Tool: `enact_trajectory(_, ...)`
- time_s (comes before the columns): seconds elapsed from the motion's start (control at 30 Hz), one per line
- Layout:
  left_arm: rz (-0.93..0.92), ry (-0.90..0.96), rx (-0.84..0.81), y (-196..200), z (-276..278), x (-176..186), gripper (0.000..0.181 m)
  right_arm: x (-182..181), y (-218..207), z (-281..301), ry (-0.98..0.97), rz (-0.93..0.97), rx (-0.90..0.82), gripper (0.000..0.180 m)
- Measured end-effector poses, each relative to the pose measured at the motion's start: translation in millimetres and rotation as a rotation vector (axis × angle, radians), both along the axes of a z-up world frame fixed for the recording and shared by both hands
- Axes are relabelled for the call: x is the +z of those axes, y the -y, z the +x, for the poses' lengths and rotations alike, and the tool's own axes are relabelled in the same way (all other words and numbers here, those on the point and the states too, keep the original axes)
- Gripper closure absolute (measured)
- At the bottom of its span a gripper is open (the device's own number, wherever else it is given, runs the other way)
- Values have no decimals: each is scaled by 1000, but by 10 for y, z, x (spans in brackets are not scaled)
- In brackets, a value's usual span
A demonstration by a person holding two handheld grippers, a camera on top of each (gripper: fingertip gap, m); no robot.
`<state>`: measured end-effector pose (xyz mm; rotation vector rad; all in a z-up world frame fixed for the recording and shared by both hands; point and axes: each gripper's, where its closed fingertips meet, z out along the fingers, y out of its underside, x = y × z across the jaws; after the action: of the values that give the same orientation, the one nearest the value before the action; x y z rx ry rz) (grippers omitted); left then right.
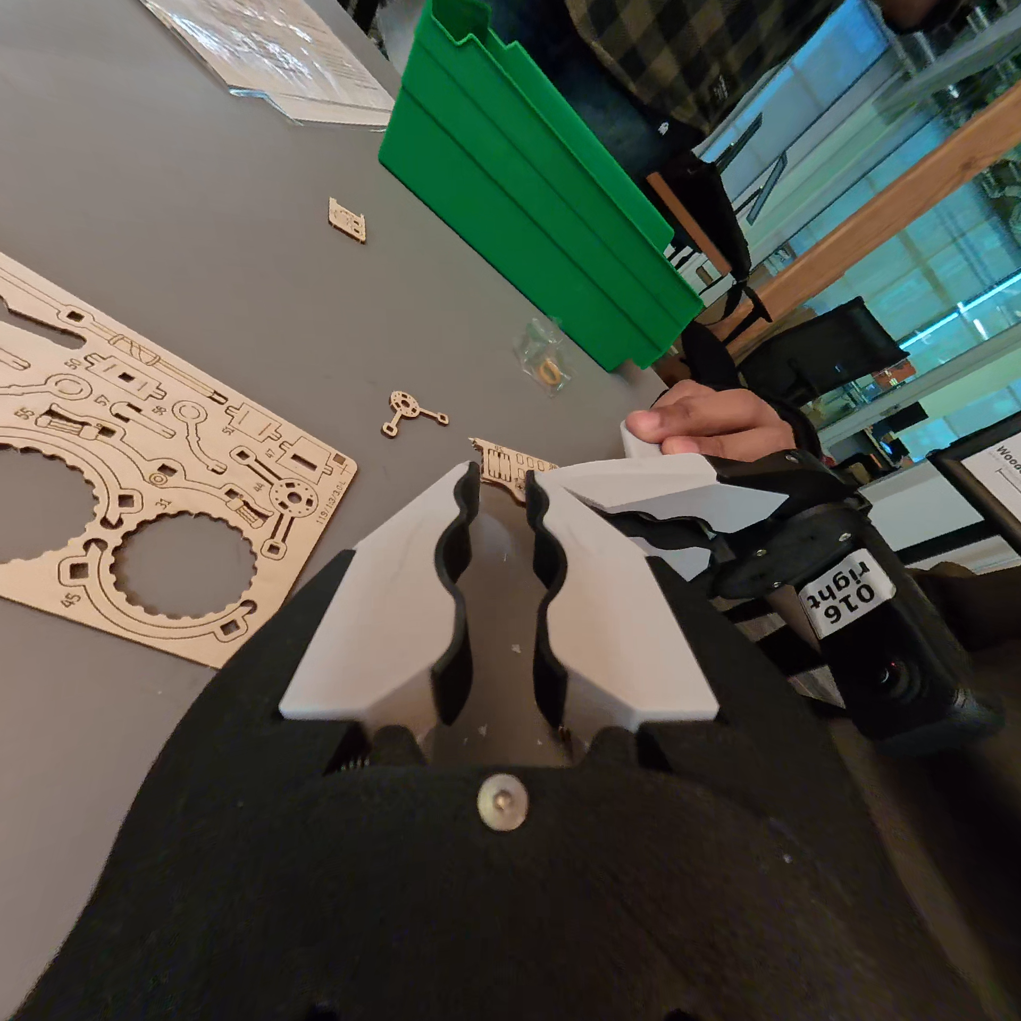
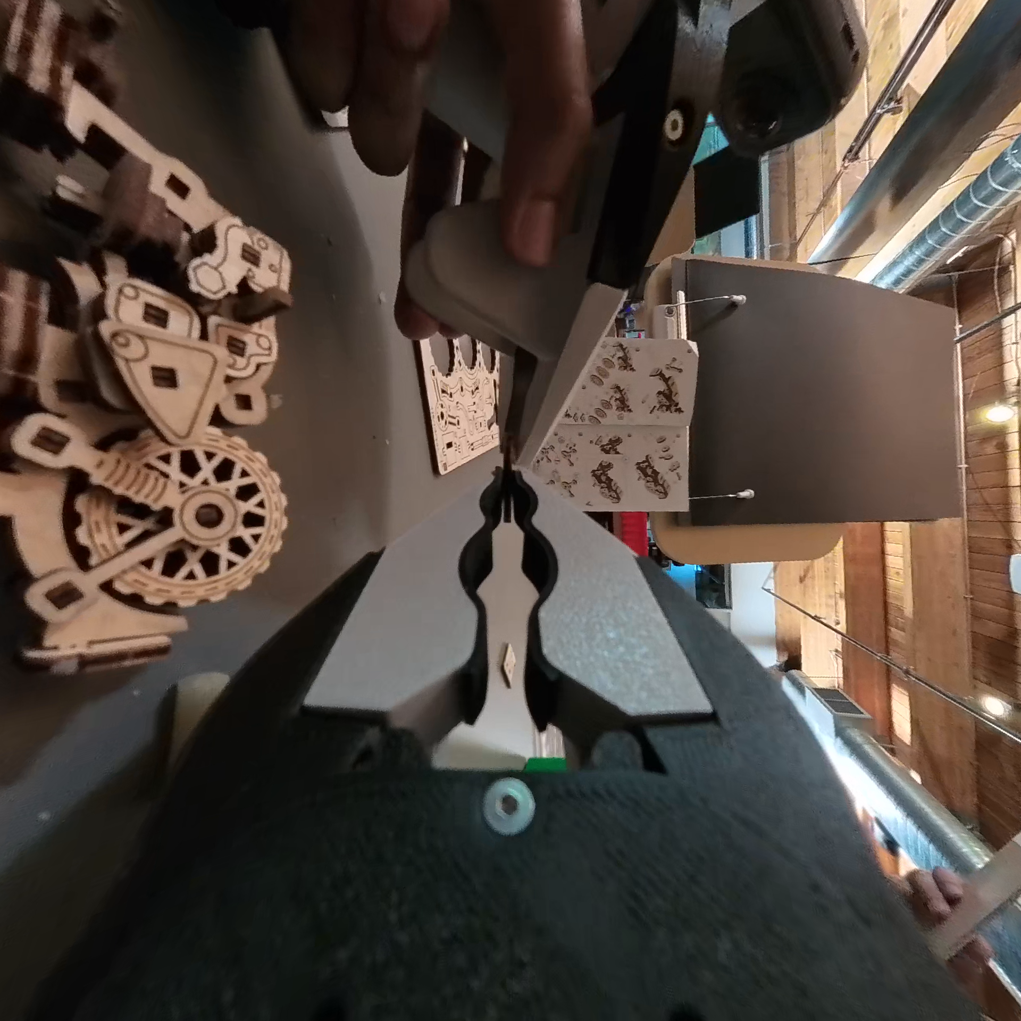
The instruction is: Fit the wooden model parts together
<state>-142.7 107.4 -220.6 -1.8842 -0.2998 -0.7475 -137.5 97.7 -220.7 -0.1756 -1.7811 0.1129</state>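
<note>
My right gripper (image 2: 505, 491) is shut on a thin slotted wooden part (image 2: 506, 505), seen edge-on in its own view. In the left wrist view the same part (image 1: 505, 461) sticks out of the right gripper (image 1: 574, 482), which comes in from the right. My left gripper (image 1: 501, 482) is open with a narrow gap, its tips right at the part's near edge. In the right wrist view the left gripper (image 2: 511, 442) comes down from above onto the part. A partly assembled wooden model (image 2: 143, 442) with a spoked wheel lies at the left.
A laser-cut wooden sheet (image 1: 166, 469) lies left on the grey table (image 1: 248, 232). A small disc-shaped part (image 1: 408, 413) and a small square part (image 1: 347, 220) lie loose. A green bin (image 1: 530, 193), a plastic bag (image 1: 544, 356) and an instruction sheet (image 1: 276, 50) lie beyond. A picture booklet (image 2: 624, 420) stands behind. Less than 4 cm separates the two grippers' tips.
</note>
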Motion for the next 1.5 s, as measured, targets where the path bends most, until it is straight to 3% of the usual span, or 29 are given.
enact_trajectory(0.27,18,105,5,5,-9,40,162,-10,-2,-5,-1,9,-5,179)
enact_trajectory(0.67,90,462,-29,-2,48,199,165,136,-91,-32,-108,28,-63,180)
enact_trajectory(0.8,103,486,-34,-13,78,218,172,157,-97,-35,-122,4,-70,180)
enact_trajectory(1.2,133,415,-8,-43,70,241,179,111,-99,-57,-44,-323,-66,171)
enact_trajectory(1.4,157,472,-34,-5,40,288,175,147,-70,-33,-51,-311,-30,177)
enact_trajectory(1.5,182,554,-55,28,13,327,162,150,-53,-21,-53,-281,-10,178)
